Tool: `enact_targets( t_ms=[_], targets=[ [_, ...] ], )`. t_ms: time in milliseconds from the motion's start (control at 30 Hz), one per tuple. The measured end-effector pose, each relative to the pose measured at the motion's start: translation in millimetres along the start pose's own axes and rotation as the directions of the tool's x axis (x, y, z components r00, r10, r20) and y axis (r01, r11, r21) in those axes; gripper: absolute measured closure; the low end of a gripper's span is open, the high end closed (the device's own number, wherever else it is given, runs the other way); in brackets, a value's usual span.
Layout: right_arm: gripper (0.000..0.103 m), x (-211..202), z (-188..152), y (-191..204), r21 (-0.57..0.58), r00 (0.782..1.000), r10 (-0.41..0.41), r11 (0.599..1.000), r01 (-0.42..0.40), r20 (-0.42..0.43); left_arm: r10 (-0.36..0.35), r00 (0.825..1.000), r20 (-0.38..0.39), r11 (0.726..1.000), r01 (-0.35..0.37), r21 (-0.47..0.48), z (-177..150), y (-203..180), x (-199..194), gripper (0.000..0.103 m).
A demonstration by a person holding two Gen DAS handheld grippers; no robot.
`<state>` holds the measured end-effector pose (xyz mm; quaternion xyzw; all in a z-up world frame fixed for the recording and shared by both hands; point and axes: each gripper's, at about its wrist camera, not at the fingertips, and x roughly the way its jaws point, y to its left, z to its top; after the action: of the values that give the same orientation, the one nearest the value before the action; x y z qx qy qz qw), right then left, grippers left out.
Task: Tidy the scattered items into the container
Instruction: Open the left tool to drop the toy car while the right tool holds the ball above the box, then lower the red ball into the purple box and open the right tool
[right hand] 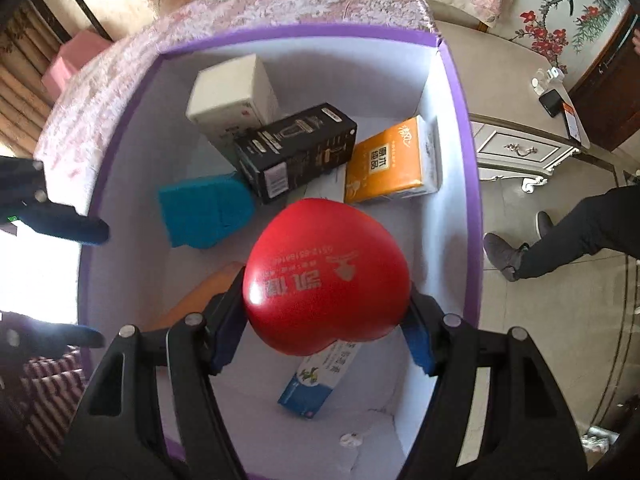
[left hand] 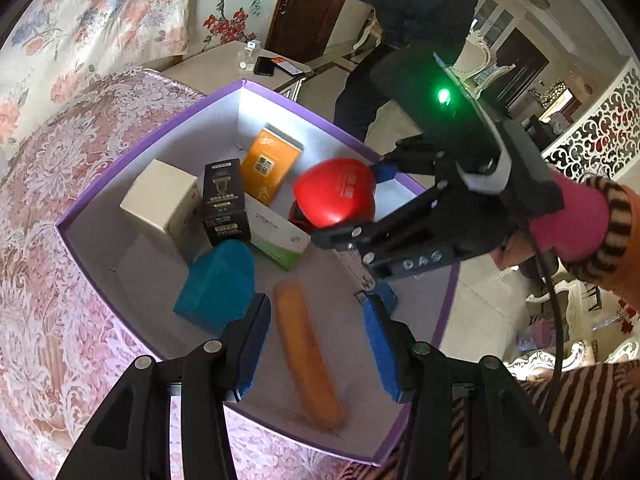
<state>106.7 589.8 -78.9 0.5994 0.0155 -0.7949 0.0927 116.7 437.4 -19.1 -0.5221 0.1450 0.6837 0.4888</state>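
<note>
A red heart-shaped toy (right hand: 326,280) is gripped between the pads of the right hand-held gripper (right hand: 326,320) and is held above the inside of the purple box (left hand: 132,160), which rests on a bed (left hand: 60,208). The left hand-held gripper (left hand: 316,344) is held open and empty at the box's 6 o'clock edge, over an orange case (left hand: 308,356). A teal pouch (left hand: 218,286) is seen at 9 o'clock of that case; a black carton (right hand: 296,152) lies beyond.

The purple-rimmed box (right hand: 460,128), white inside, sits open on a floral bedspread. Within it a cream carton (right hand: 232,92) and a black carton (right hand: 296,148) lean together beside an orange packet (right hand: 390,162), a teal block (right hand: 204,210) and a long orange bar (left hand: 308,356), blurred, perhaps a case. A glossy red heart-shaped toy (right hand: 326,276) hangs above them, pinched at its sides.
</note>
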Motion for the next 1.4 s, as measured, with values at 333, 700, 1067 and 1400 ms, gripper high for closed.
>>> enact_targets(
  t_ms=[333,700,1067,1400],
  targets=[
    [0.033,11,-50,43,-0.001,0.993,0.065,0.998,-0.065,-0.098,0.053,0.998,0.026,0.997,-0.051,-0.063,-17,16,-18,0.053],
    [0.032,16,-58,47,0.02,0.993,0.027,0.999,-0.025,-0.116,0.084,0.996,0.043,0.981,-0.075,-0.179,-20,37,-24,0.025],
    [0.032,18,-65,53,0.024,0.994,0.02,1.0,-0.017,-0.107,0.101,0.992,0.076,0.977,-0.084,-0.196,-4,35,-29,0.02],
    [0.032,20,-70,53,0.03,0.994,0.03,0.999,-0.027,-0.109,0.097,0.986,0.135,0.971,-0.064,-0.232,10,37,-38,0.0]
  ],
)
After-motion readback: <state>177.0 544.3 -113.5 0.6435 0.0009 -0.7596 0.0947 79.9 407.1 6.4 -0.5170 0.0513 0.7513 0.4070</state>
